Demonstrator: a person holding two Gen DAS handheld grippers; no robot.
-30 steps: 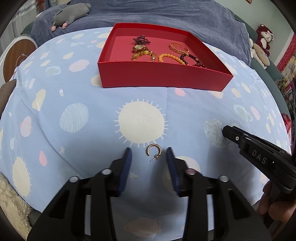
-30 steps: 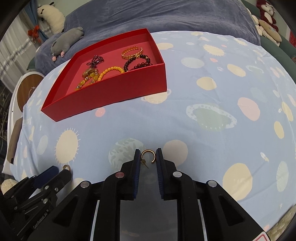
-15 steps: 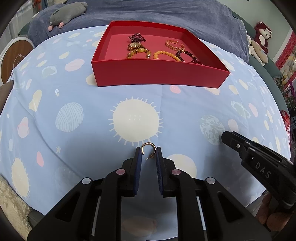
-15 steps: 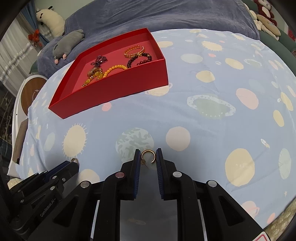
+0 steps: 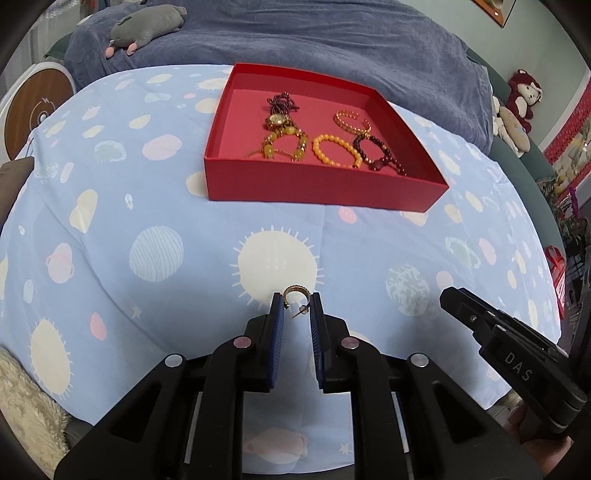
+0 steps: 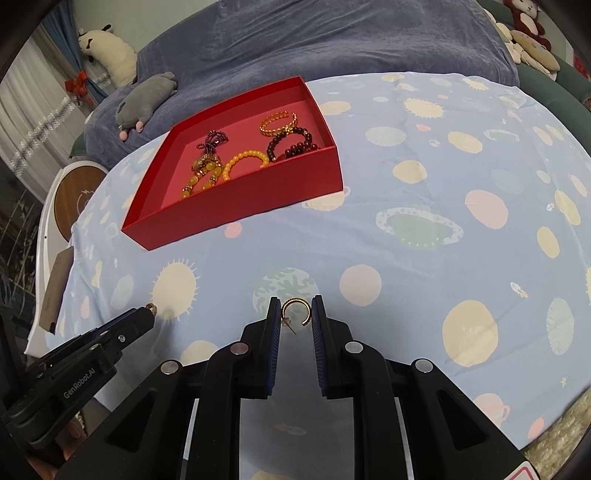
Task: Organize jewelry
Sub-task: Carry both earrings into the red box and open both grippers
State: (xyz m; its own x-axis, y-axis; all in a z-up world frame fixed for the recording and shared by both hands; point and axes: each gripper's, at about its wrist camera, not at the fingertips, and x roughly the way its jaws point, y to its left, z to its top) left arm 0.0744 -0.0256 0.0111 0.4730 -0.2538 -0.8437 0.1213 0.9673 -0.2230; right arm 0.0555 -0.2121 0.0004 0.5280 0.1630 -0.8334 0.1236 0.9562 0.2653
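My left gripper (image 5: pixel 295 301) is shut on a gold hoop earring (image 5: pixel 295 291), pinched between its blue pads just above the cloth. My right gripper (image 6: pixel 295 304) is shut on a second gold hoop earring (image 6: pixel 295 310), its post hanging down between the pads. Each gripper shows in the other's view: the right one (image 5: pixel 506 347) at the lower right, the left one (image 6: pixel 92 354) at the lower left with its earring at the tip. Farther back stands a red box (image 5: pixel 317 184) holding a gold watch, yellow, dark red and gold bead bracelets (image 5: pixel 336 151).
A light blue cloth printed with suns and planets (image 5: pixel 147 221) covers the round table. Behind it lies a dark blue blanket (image 5: pixel 295 33) with a grey plush toy (image 5: pixel 147 29). More plush toys (image 5: pixel 517 103) sit at the right. A round wooden-topped stool (image 6: pixel 74 192) stands at the left.
My left gripper closed from wide open onto the earring lying on the cloth and lifted it slightly. The right gripper rose a little with its earring held.
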